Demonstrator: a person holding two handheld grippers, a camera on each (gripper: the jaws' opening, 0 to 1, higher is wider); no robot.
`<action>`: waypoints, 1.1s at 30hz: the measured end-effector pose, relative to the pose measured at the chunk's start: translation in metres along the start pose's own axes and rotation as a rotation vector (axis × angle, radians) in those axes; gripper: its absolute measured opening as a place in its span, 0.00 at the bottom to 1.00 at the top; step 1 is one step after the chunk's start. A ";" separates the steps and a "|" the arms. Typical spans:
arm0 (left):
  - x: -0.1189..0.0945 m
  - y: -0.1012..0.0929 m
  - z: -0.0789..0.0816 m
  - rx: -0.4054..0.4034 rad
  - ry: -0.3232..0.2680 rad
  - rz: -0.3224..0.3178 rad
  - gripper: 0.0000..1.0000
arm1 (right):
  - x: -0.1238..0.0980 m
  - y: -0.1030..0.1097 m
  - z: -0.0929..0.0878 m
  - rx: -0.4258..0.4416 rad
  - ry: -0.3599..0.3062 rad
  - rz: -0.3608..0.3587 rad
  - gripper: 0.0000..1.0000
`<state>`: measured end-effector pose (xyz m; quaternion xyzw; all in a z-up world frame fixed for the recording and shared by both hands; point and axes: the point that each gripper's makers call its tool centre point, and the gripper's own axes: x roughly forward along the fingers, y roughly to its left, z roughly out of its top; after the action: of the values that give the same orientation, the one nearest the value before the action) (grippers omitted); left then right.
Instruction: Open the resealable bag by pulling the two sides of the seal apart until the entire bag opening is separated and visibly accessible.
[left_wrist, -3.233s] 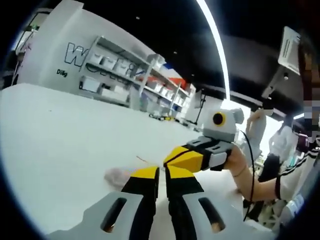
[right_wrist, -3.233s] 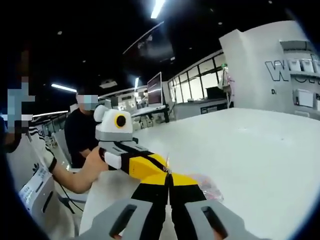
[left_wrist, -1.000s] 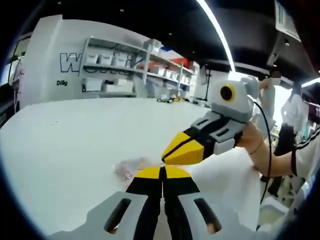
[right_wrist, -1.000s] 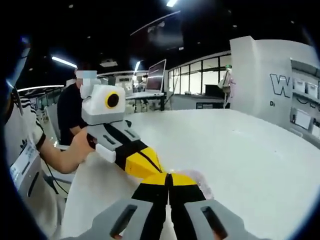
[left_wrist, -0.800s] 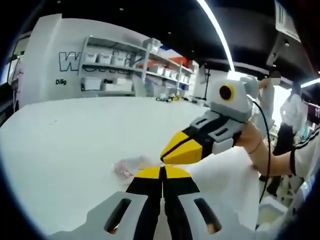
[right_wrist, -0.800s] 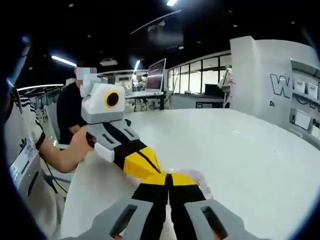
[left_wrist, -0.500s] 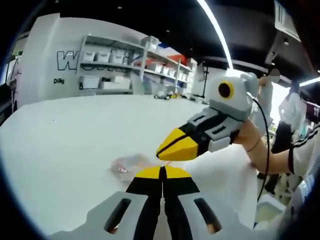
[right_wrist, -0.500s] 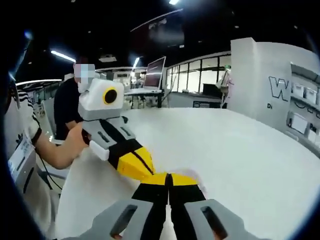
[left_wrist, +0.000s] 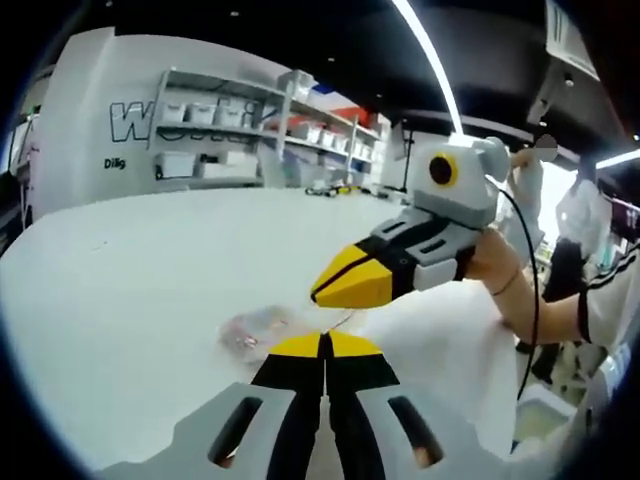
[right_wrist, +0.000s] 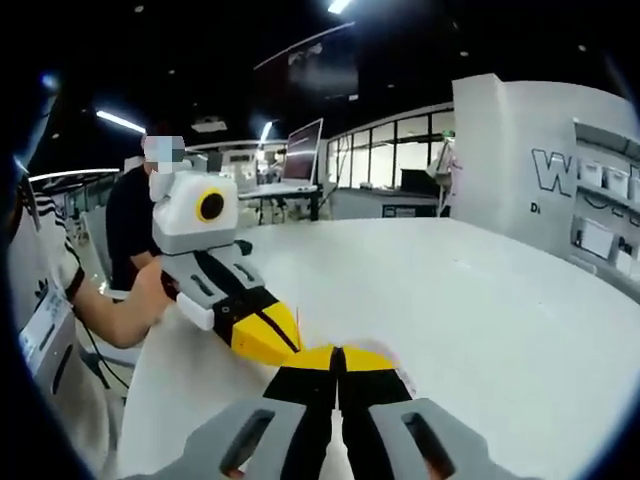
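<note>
A clear resealable bag (left_wrist: 256, 329) with pinkish contents lies on the white table (left_wrist: 120, 270), just beyond my left gripper (left_wrist: 325, 341). Its yellow-tipped jaws are shut on the bag's near edge. My right gripper (left_wrist: 320, 293) comes in from the right, shut, its tip a little above and left of my left jaws. A thin strip of bag edge (left_wrist: 346, 319) runs up toward it. In the right gripper view my right gripper (right_wrist: 338, 352) is shut, with a bit of the bag (right_wrist: 398, 362) beside its tips. The left gripper (right_wrist: 272, 350) sits just to the left, a thin bag edge (right_wrist: 297, 322) rising between them.
A person's hand (left_wrist: 495, 270) holds the right gripper. Shelving with bins (left_wrist: 250, 150) lines the far wall beyond the table. Another person (right_wrist: 130, 230) sits at the table's far left edge, with a monitor (right_wrist: 302, 152) behind.
The two grippers have drawn apart: the right one has risen and shifted away from my left jaw tips, and a thin edge of the bag now shows between them.
</note>
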<state>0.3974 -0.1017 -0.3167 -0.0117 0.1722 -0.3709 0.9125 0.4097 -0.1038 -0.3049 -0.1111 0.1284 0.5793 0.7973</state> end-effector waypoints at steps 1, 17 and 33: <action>0.000 0.000 0.000 0.004 0.002 0.001 0.00 | 0.000 0.000 0.000 -0.002 0.002 -0.002 0.00; -0.002 -0.001 -0.002 0.089 0.051 0.033 0.00 | 0.001 0.000 -0.002 -0.031 0.027 -0.026 0.00; -0.008 -0.005 0.000 0.119 0.090 0.028 0.00 | -0.003 -0.011 0.006 -0.071 0.053 -0.061 0.00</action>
<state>0.3887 -0.1001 -0.3135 0.0616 0.1907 -0.3677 0.9081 0.4197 -0.1076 -0.2985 -0.1583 0.1252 0.5556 0.8066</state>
